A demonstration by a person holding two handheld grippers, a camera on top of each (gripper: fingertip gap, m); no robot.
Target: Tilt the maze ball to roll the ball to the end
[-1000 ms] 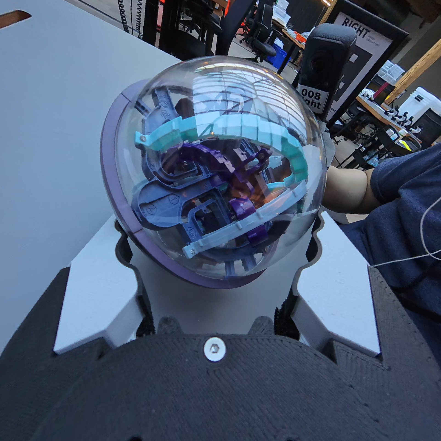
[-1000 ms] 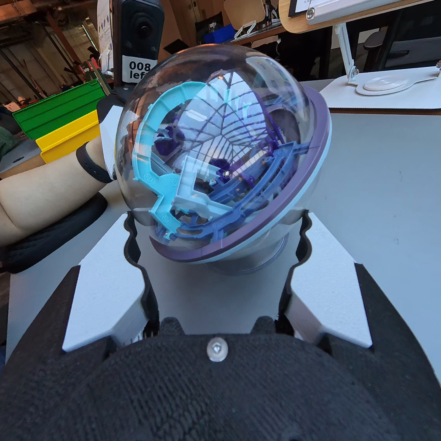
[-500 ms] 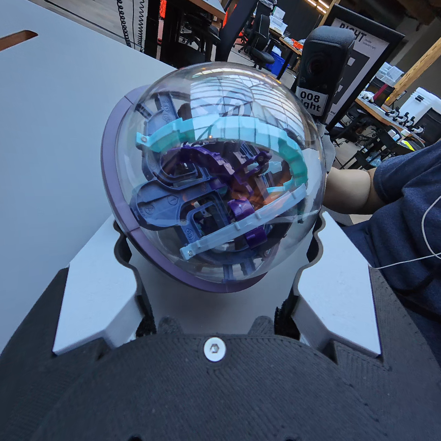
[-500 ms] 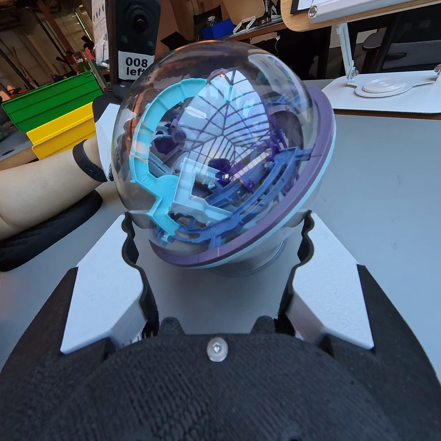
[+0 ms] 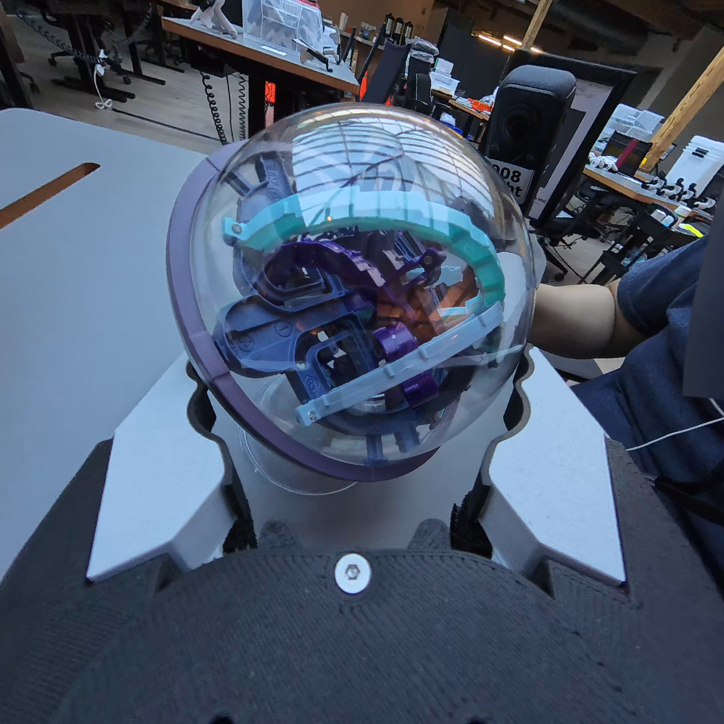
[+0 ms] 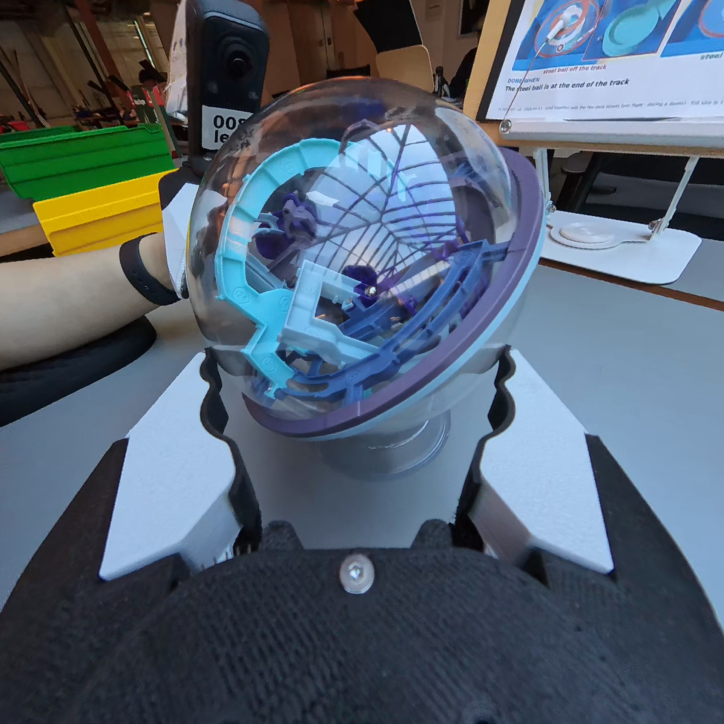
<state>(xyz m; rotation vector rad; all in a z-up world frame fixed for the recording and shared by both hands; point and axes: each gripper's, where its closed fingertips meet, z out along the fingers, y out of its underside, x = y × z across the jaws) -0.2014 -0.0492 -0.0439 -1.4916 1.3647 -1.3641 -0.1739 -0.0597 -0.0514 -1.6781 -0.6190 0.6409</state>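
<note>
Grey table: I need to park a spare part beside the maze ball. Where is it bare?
Bare grey table lies left of the maze ball up to the slot cut. Another open patch runs between the ball and the white stand base. It is crowded around the ball: both tools and the forearm.

Clear maze ball (image 6: 364, 258), purple-rimmed and tilted on its stand, with the small steel ball (image 6: 370, 290) on a purple track inside.
</note>
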